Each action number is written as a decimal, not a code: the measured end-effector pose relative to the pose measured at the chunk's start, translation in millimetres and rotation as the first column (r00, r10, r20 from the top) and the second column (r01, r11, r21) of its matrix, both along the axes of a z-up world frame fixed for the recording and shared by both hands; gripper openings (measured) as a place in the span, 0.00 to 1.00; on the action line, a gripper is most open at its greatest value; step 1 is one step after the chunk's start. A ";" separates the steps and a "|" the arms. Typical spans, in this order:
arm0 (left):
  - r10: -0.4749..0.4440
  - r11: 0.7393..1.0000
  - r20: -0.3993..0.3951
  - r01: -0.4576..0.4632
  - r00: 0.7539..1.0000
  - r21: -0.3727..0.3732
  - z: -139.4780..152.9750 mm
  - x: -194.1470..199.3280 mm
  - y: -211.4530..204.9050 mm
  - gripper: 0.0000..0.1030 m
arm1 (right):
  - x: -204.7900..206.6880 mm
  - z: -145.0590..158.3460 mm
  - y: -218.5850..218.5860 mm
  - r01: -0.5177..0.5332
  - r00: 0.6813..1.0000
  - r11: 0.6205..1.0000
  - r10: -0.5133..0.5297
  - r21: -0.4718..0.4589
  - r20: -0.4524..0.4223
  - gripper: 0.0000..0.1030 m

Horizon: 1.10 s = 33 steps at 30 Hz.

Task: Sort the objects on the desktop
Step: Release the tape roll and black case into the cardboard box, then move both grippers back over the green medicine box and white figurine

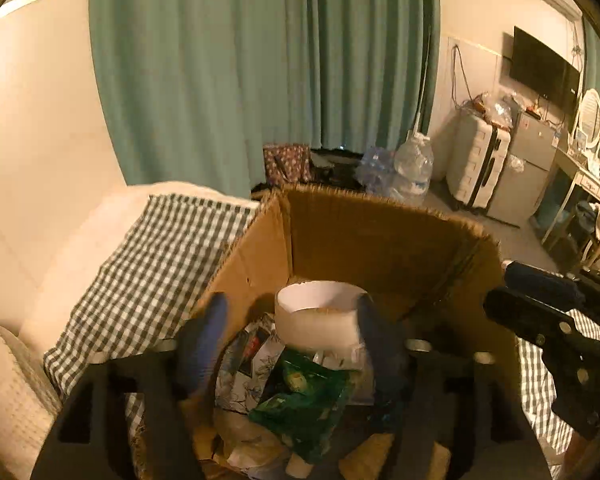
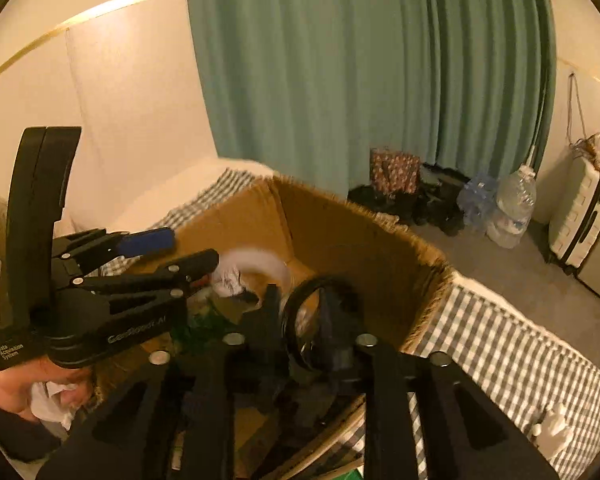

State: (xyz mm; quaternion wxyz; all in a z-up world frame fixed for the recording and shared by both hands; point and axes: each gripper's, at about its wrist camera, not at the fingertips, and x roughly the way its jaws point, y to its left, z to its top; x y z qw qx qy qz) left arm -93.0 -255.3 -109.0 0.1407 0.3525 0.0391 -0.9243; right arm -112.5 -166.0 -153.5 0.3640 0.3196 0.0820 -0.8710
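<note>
**Both Tongs Over Cardboard Box**

Left tongs (image 1: 292, 320) stand wide open above the cardboard box (image 1: 380, 232). A white tape roll (image 1: 318, 316) sits between the blue fingertips (image 1: 216, 312), its open core facing up and away; its rim lies against the right fingertip, clear of the left. Beneath it lies a green packet (image 1: 304, 404). Right tongs (image 2: 300, 320) are narrowly parted, with a black ring (image 2: 320, 312) standing on edge between them; pad contact cannot be determined. The box rests on a checked bed cover (image 2: 500, 340).
</note>
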 end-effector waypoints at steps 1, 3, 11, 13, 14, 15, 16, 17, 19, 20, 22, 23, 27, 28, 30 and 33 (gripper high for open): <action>-0.002 1.000 -0.014 0.002 1.000 -0.007 4.0 2.2 1.9 0.82 | 1.2 4.1 2.2 0.004 1.000 1.000 -0.005 -0.006 -0.008 0.36; -0.012 1.000 -0.038 0.011 0.999 -0.006 13.4 6.5 4.7 0.82 | 5.9 15.6 9.3 0.015 0.999 1.000 -0.016 -0.018 -0.034 0.40; -0.056 0.998 -0.130 0.054 0.990 -0.015 51.5 23.9 25.1 0.91 | 27.2 56.2 47.6 0.083 0.990 0.995 -0.088 -0.049 -0.111 0.49; -0.071 0.997 -0.145 0.068 0.987 -0.025 60.4 25.3 34.6 0.95 | 30.7 63.4 58.5 0.104 0.986 0.993 -0.111 -0.058 -0.121 0.53; -0.081 0.997 -0.153 0.077 0.985 -0.032 64.5 27.1 40.1 0.96 | 31.2 65.9 62.9 0.112 0.985 0.992 -0.119 -0.061 -0.124 0.54; -0.094 0.995 -0.162 0.088 0.982 -0.039 68.9 28.8 46.3 0.97 | 33.9 70.8 71.0 0.126 0.983 0.990 -0.134 -0.067 -0.128 0.54; -0.105 0.994 -0.168 0.098 0.980 -0.046 72.5 29.9 51.6 0.98 | 34.7 73.3 75.8 0.133 0.981 0.989 -0.141 -0.070 -0.130 0.56; -0.118 0.992 -0.174 0.109 0.978 -0.057 76.0 31.5 59.2 0.99 | 36.7 76.4 81.9 0.143 0.979 0.987 -0.152 -0.073 -0.134 0.59; -0.145 0.988 -0.180 0.132 0.973 -0.083 80.8 34.0 75.1 1.00 | 41.3 83.9 96.4 0.166 0.973 0.983 -0.177 -0.082 -0.146 0.65; -0.167 0.984 -0.178 0.152 0.970 -0.094 82.3 34.4 84.2 1.00 | 42.5 85.9 101.0 0.173 0.972 0.981 -0.184 -0.085 -0.149 0.68; -0.214 0.975 -0.169 0.199 0.962 -0.100 82.9 35.3 101.3 1.00 | 47.2 92.0 116.7 0.200 0.964 0.975 -0.214 -0.101 -0.157 0.73; -0.231 0.971 -0.164 0.216 0.959 -0.101 83.3 35.4 107.8 1.00 | 48.8 94.6 123.9 0.212 0.961 0.971 -0.227 -0.108 -0.158 0.79; -0.286 0.955 -0.124 0.272 0.950 -0.117 79.8 31.3 136.0 1.00 | 52.8 101.2 154.7 0.290 0.934 0.947 -0.311 -0.134 -0.174 0.96; -0.296 0.952 -0.116 0.282 0.948 -0.122 78.3 30.3 141.6 1.00 | 53.6 102.4 161.0 0.308 0.926 0.940 -0.331 -0.144 -0.179 1.00; -0.326 0.941 -0.095 0.315 0.940 -0.121 72.9 27.8 154.8 1.00 | 54.8 104.8 178.5 0.348 0.908 0.923 -0.376 -0.165 -0.186 1.00; -0.387 0.920 -0.050 0.383 0.921 -0.079 60.9 23.4 170.1 1.00 | 52.8 105.8 200.8 0.400 0.885 0.901 -0.427 -0.168 -0.185 1.00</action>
